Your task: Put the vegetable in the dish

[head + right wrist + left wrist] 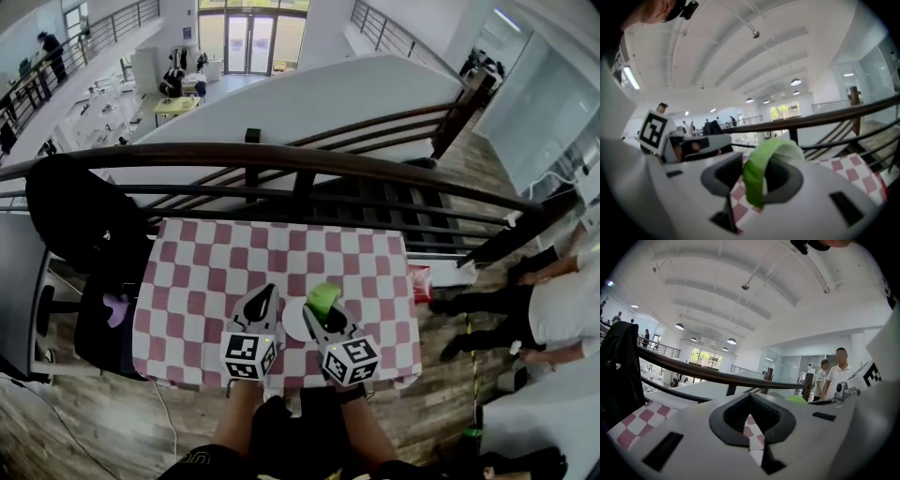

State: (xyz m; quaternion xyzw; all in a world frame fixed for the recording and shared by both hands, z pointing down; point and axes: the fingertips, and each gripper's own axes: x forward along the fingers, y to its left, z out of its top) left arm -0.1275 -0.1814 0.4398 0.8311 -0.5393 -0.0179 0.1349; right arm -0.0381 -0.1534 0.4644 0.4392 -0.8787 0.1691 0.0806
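Observation:
A table with a red-and-white checked cloth (pixel 206 272) stands in front of me in the head view. On it lies a white dish (pixel 292 324), partly hidden between the two grippers. My right gripper (pixel 320 313) is shut on a green leafy vegetable (pixel 324 297), held just above the dish's right side. In the right gripper view the vegetable (pixel 759 173) curls over between the jaws of the right gripper (pixel 753 180). My left gripper (pixel 267 293) hovers at the dish's left, shut and empty. In the left gripper view only checked cloth shows past the shut left gripper (pixel 751 399).
A dark wooden railing (pixel 281 157) runs behind the table. A black chair (pixel 80 225) draped with a jacket stands at the left, a purple thing (pixel 117 309) on its seat. A red packet (pixel 420 281) lies at the table's right edge. People (pixel 553 300) stand at the right.

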